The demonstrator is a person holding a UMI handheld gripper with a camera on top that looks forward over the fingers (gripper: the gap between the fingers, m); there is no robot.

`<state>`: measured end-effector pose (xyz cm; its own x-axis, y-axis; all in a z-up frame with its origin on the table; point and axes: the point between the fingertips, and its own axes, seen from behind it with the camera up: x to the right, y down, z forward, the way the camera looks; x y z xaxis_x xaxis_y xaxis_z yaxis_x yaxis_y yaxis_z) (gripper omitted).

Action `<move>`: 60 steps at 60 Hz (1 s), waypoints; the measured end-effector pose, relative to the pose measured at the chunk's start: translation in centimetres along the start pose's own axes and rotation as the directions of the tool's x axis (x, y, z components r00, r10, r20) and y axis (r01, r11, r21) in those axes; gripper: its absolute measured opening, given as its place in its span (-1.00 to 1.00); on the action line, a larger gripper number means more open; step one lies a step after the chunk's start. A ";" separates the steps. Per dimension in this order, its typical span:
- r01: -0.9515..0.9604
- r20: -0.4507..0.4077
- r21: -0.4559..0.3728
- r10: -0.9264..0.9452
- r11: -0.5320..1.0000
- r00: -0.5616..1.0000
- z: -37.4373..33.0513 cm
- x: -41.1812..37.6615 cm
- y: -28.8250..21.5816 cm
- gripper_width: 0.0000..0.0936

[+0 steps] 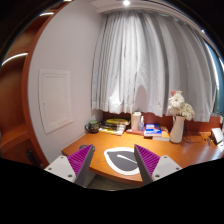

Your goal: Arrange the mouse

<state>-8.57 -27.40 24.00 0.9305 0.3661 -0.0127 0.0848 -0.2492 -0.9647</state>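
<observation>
A dark grey mouse mat [120, 160] with a pale rim lies on the wooden desk [190, 152], near its front edge. A thin pale curved line crosses the mat. I cannot make out a mouse on it. My gripper [114, 166] is open and empty, held above the desk's front edge. The mat shows between the two purple pads [81, 158], lower down and just ahead of them.
At the back of the desk stand a dark small object [92, 126], stacked books [113, 125], a white container [137, 121], a blue box [153, 130] and a vase of flowers [178, 122]. White curtains [140, 60] hang behind it. A white wall [55, 100] is at the left.
</observation>
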 end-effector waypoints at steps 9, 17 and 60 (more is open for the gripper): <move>-0.038 -0.029 -0.081 0.036 0.996 0.999 1.6 -2.3 4.8 0.75; -0.052 -0.030 -0.153 0.048 0.987 0.998 4.8 -7.1 9.7 0.74; -0.126 -0.206 -0.332 0.059 0.935 0.977 31.6 -19.8 17.6 0.71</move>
<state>-36.78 -10.68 -1.06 0.9873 0.1582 -0.0152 0.0799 -0.5768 -0.8130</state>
